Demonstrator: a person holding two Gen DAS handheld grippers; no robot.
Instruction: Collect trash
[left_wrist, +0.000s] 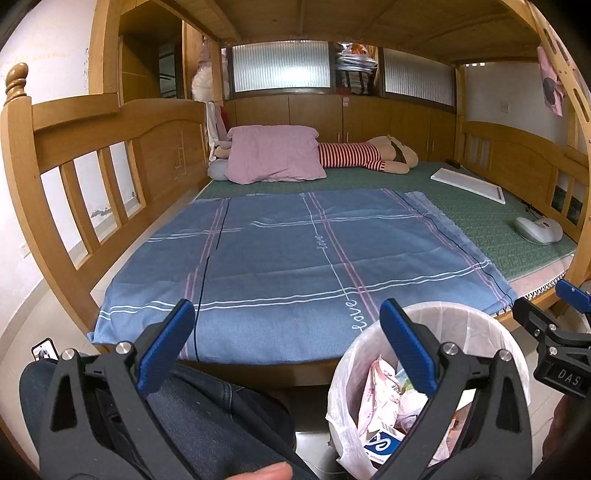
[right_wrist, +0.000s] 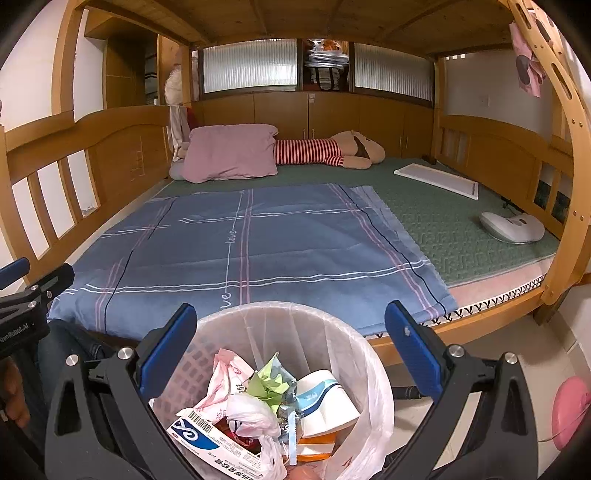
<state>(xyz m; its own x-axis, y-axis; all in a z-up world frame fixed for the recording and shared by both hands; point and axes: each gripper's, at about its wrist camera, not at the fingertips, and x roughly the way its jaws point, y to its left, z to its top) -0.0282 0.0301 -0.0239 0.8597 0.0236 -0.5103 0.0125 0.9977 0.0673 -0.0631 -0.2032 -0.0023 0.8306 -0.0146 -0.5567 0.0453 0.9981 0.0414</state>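
Our right gripper (right_wrist: 290, 347) hangs directly over the lined trash bin (right_wrist: 343, 332), fingers spread wide and holding nothing; wrappers, a medicine box (right_wrist: 218, 439) and tissue fill it. Our left gripper (left_wrist: 286, 345), equally released, sits left of the bin, above our knee. We spot no loose trash on the blue sheet (right_wrist: 258, 240), so collecting looks finished.
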